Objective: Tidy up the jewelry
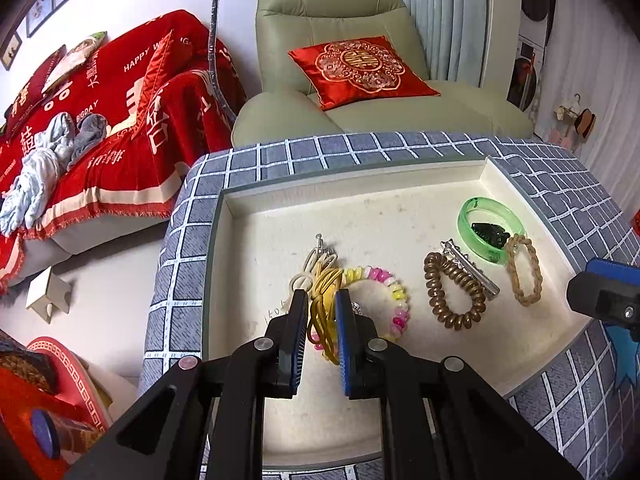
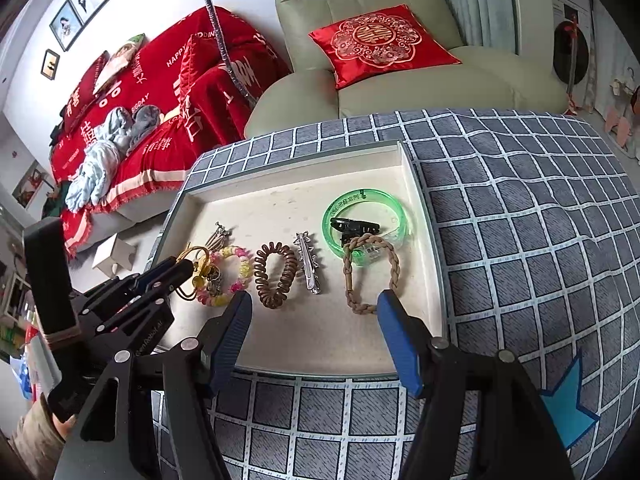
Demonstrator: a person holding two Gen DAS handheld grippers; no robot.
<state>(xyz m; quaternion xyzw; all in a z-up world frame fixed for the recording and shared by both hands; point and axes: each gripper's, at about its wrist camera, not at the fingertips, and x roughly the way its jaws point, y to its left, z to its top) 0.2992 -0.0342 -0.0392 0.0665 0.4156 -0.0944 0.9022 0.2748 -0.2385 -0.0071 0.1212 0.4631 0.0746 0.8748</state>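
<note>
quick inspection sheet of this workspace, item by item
surface: white tray on a blue checked cloth
job's things: in the tray, yellow cord, pink and yellow bead bracelet, brown spiral hair tie, silver hair clip, green bangle with a black clip, braided tan band
clutter: nothing seen
grippers: left gripper shut on the yellow cord; right gripper open, nothing between the jaws
cables: one hanging behind
surroundings: green armchair, red cushion, red sofa throw

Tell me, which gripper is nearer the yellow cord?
Left. The left gripper has its jaws closed on the yellow cord; the right gripper hovers open near the braided tan loop, well away.
</note>
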